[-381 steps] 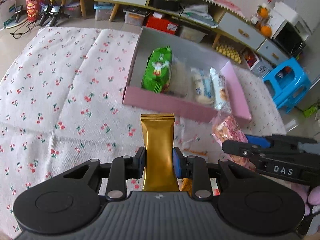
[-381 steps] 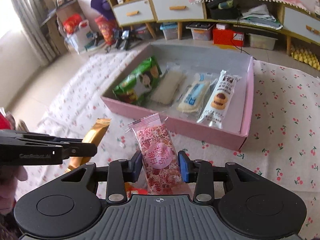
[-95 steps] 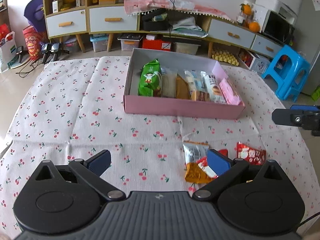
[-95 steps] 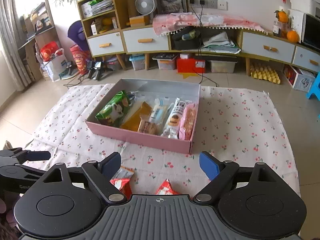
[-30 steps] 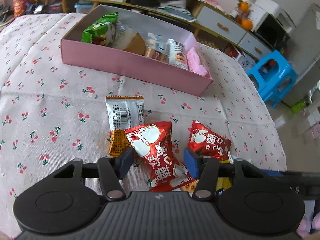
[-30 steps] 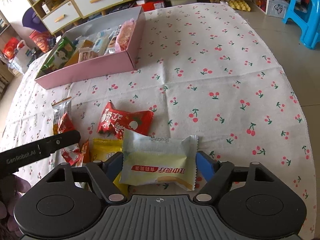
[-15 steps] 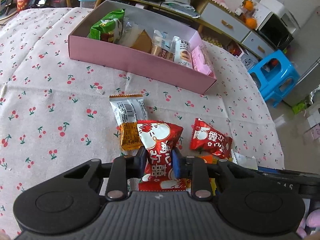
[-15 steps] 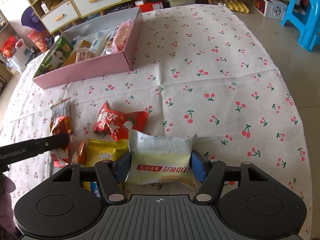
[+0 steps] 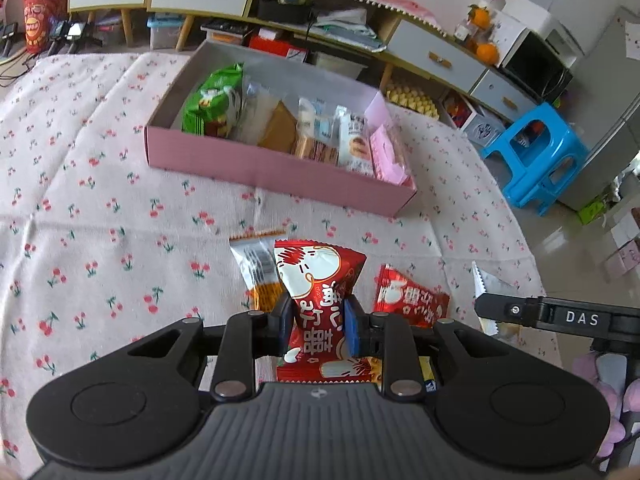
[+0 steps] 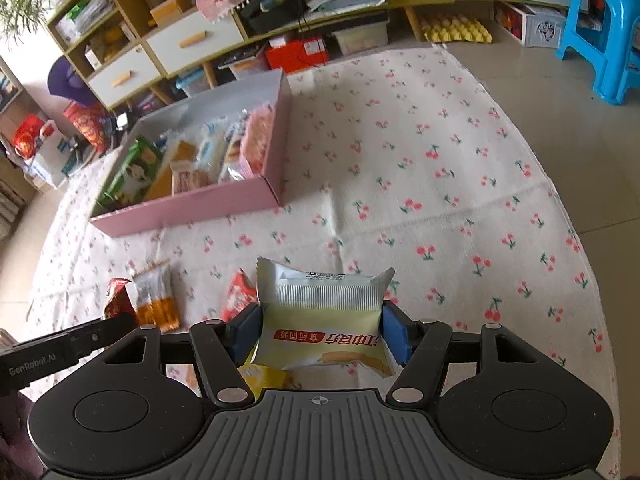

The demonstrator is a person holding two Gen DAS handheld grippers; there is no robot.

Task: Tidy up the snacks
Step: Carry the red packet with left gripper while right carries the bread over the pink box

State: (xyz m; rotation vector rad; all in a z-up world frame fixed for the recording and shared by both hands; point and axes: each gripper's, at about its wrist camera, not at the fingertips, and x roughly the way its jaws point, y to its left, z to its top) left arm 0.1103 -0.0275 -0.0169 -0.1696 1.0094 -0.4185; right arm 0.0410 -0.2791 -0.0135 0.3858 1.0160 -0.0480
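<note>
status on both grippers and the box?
Left gripper shut on red snack packet. Right gripper shut on pale yellow packet. Pink box ahead, path unobstructed.

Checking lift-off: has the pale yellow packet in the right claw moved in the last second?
Yes. The pale yellow packet, gripped in the right claw, has risen off the cherry-print cloth and away from the yellow snack it lay on.

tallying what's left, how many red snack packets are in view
2: one red packet clamped in the left gripper, another red packet on the cloth just right of it. More may hide under the grippers.
</note>
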